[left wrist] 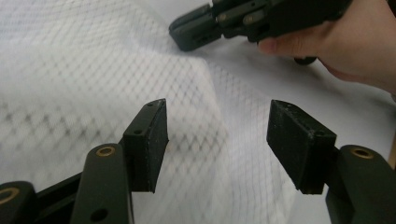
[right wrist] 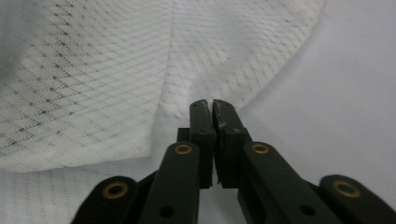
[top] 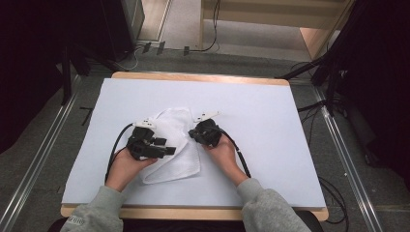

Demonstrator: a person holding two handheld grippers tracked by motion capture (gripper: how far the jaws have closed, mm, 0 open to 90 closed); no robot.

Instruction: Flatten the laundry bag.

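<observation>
A white mesh-textured cloth (top: pixel 175 126) lies partly folded in the middle of the table. My left gripper (top: pixel 170 151) is held low over the cloth's left part and points right. Its jaws stand open in the left gripper view (left wrist: pixel 217 116), with the cloth (left wrist: pixel 93 70) beneath them and nothing between the pads. My right gripper (top: pixel 192 135) is at the cloth's right edge and points left. Its jaws are shut (right wrist: pixel 212 106) with the tips down on the cloth (right wrist: pixel 93 84) near a fold. No fabric is visible between them. The right gripper (left wrist: pixel 180 32) also appears at the top of the left gripper view.
A white sheet (top: pixel 261 125) covers the wooden table (top: pixel 198 77), with bare room right of and behind the cloth. Cables (top: pixel 241 154) trail from both grippers toward the front edge. Dark stands and floor rails flank the table.
</observation>
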